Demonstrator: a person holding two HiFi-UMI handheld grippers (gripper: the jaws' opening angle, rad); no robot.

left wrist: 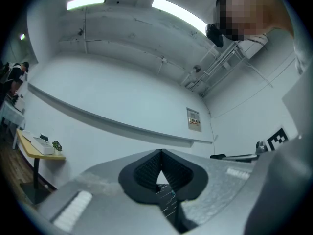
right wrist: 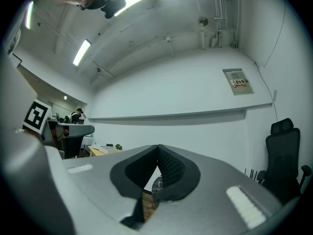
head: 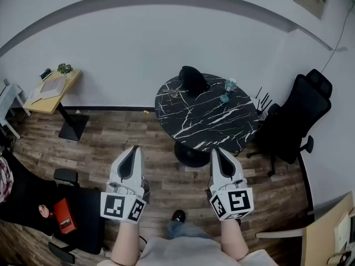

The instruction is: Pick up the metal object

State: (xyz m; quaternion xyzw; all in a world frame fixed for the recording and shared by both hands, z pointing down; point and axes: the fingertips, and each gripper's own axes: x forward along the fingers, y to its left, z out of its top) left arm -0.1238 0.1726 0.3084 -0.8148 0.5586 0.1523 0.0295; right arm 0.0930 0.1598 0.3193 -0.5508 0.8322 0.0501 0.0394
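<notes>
A round black marble table [head: 194,127] stands ahead of me on the wood floor. On its far side lie a black lump-shaped thing [head: 193,79], two small glassy or shiny items [head: 229,85] and a tiny object [head: 175,95]. Which one is the metal object is too small to tell. My left gripper [head: 133,148] [left wrist: 161,152] and right gripper [head: 217,148] [right wrist: 157,146] are held side by side in the air, short of the table's near edge. Both point toward the table. Both are shut, with nothing between the pads.
A black office chair [head: 294,115] stands right of the table. A wooden side table [head: 52,90] with a laptop and a small plant is at the far left. Another black chair [head: 75,215] with a red item sits at lower left, and a wooden desk corner [head: 327,231] at lower right.
</notes>
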